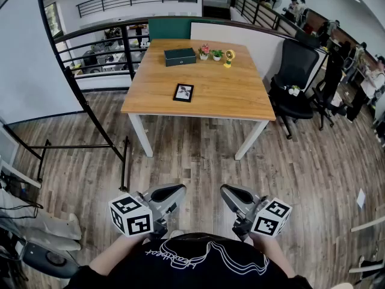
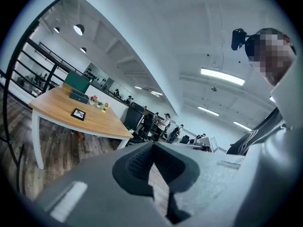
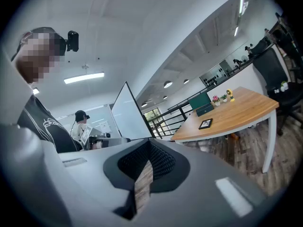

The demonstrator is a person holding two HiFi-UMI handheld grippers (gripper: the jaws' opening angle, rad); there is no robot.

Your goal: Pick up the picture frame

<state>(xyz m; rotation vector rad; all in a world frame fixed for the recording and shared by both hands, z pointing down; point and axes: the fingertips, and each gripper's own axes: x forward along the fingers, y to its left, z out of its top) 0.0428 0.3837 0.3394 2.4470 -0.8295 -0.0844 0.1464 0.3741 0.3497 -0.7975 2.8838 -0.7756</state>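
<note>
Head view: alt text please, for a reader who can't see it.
A small black picture frame lies flat near the front edge of a wooden table, well beyond the left gripper and right gripper, both held low by the person's body. A dark box and small potted plants sit farther back; a black office chair stands at right.

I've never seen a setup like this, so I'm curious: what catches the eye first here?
A wooden table stands ahead on the plank floor, a small black picture frame lying near its front edge. At the bottom, the left tongs and right tongs, both closed and empty, each bear a black-and-white patterned cube.
</note>
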